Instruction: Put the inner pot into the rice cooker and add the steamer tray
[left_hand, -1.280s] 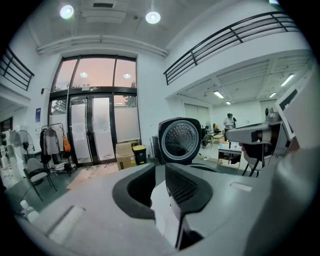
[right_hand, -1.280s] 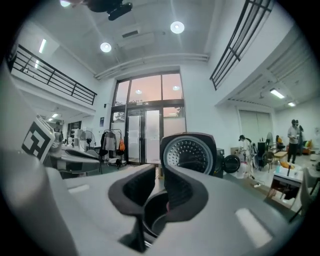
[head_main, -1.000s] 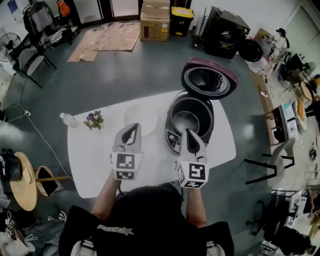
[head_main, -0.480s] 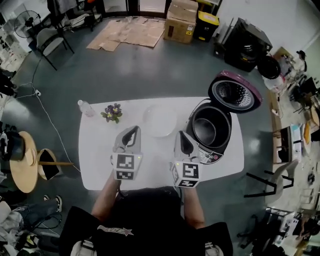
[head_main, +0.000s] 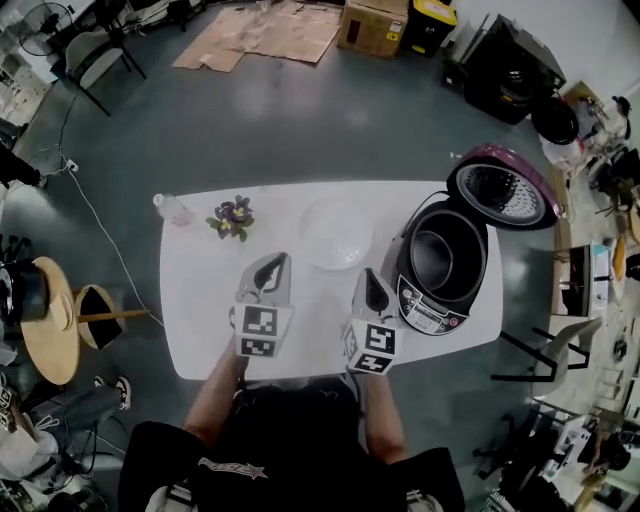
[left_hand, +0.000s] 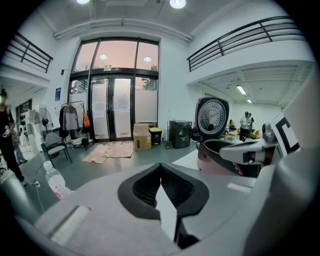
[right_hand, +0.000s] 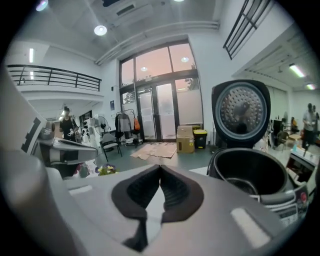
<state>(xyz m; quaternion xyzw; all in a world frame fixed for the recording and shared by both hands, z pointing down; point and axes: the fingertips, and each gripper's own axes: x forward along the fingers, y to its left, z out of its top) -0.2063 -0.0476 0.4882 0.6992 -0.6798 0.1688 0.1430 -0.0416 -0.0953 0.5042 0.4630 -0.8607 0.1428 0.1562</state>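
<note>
Sitting at the counter's (head_main: 200, 320) far left edge is a water bottle (head_main: 172, 208), with a small bunch of flowers (head_main: 233, 215) near it. Next comes the left hand-held gripper (head_main: 274, 258), clenched on nothing, its 2 jaws pressed together above the counter. Farther back, between the 2 tools, the round white steamer tray (head_main: 337, 232) lies on the counter. The right hand-held gripper (head_main: 367, 273) is likewise clenched and empty. At the right end the rice cooker (head_main: 432, 300) stands with its lid (head_main: 503, 187) raised and the dark inner pot (head_main: 445, 258) inside.
</note>
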